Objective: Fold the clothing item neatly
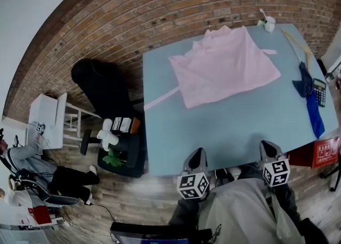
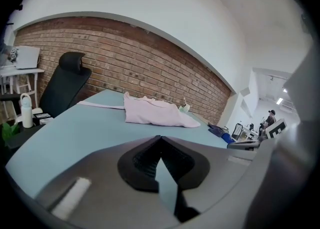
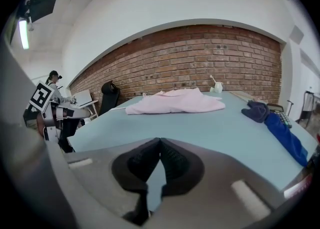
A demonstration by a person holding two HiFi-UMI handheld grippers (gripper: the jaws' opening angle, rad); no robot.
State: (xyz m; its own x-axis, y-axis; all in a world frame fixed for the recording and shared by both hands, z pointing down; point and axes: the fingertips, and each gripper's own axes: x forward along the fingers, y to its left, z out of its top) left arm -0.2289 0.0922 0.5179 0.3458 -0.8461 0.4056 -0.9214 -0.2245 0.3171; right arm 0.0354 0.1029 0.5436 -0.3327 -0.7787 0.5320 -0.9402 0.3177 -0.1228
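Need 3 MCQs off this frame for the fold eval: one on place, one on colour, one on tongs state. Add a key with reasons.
1. Where on the table does the garment lie?
A) far side, toward the brick wall
B) near edge
C) near right corner

2. What colour is the garment?
A) blue
B) pink
C) white

3. How do the left tongs and right tongs stand?
A) open, empty
B) shut on the garment
C) shut, empty

Key:
1 A, it lies on the table's far part, by the wall.
2 B, it is pink; the blue cloth is a separate thing at the right edge.
3 C, both sets of pads meet with nothing between, well short of the garment.
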